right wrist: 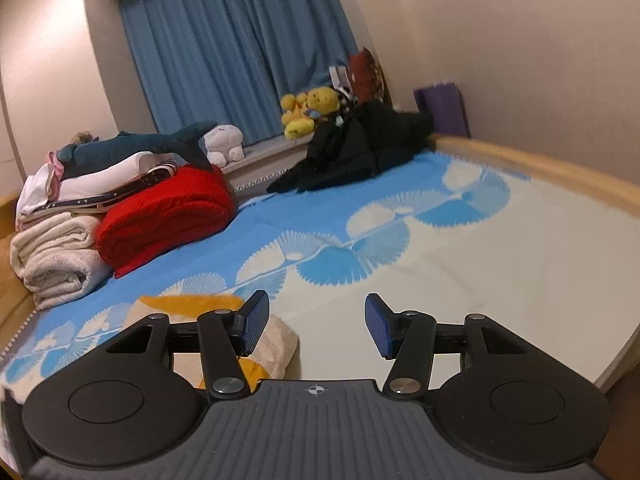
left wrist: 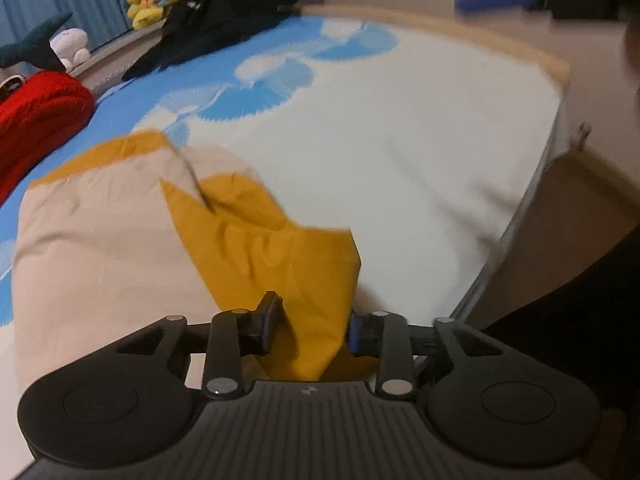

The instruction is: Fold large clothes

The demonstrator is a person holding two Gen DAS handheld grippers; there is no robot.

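Hanging over the bed [left wrist: 400, 152], the left gripper [left wrist: 312, 330] has its jaws apart with yellow cloth of the yellow and cream garment [left wrist: 120, 240] between them; whether they press it is unclear. Beside it, the right gripper [right wrist: 316, 326] is open and empty.

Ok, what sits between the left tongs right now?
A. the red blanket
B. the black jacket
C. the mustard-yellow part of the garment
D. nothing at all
C: in the left wrist view a fold of the mustard-and-beige garment lies between the fingers of the left tongs, while the red blanket and black jacket lie far up the bed.
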